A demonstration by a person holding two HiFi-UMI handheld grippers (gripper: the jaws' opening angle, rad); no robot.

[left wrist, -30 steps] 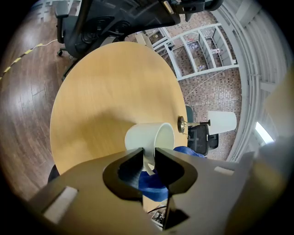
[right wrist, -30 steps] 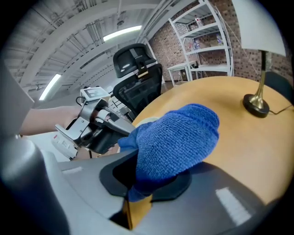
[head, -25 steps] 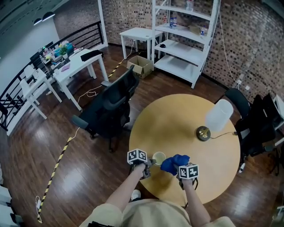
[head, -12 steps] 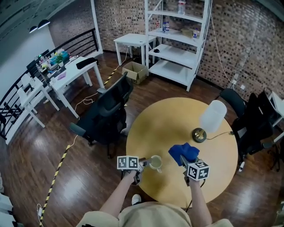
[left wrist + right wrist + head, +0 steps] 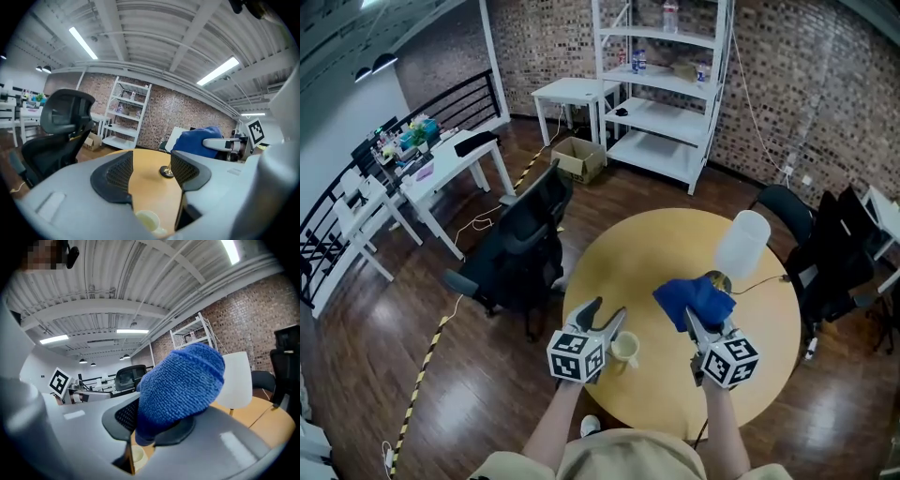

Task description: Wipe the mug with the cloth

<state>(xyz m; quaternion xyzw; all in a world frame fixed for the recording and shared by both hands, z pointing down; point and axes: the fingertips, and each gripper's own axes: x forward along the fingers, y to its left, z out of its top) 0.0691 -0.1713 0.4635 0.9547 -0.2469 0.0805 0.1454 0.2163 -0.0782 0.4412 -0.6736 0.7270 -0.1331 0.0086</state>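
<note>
A pale cream mug (image 5: 625,349) stands upright on the round wooden table (image 5: 656,244), near its front edge. My left gripper (image 5: 605,312) hovers just left of and above it, and its jaws are opening with nothing between them. In the left gripper view the mug (image 5: 149,220) shows low down, under the gap of the left gripper (image 5: 150,171). My right gripper (image 5: 696,317) is raised to the mug's right, shut on a bunched blue cloth (image 5: 694,298). The cloth (image 5: 180,385) fills the right gripper view and hides the fingertips of the right gripper (image 5: 154,423).
A table lamp (image 5: 741,246) with a white shade and brass base stands at the table's far right. A black office chair (image 5: 525,234) sits at the left of the table, another chair (image 5: 787,206) at the right. White shelving (image 5: 661,84) stands behind.
The left gripper let go of the mug, rose and opened. The right gripper carried the cloth away from the mug, up and to the right. The mug now stands alone.
</note>
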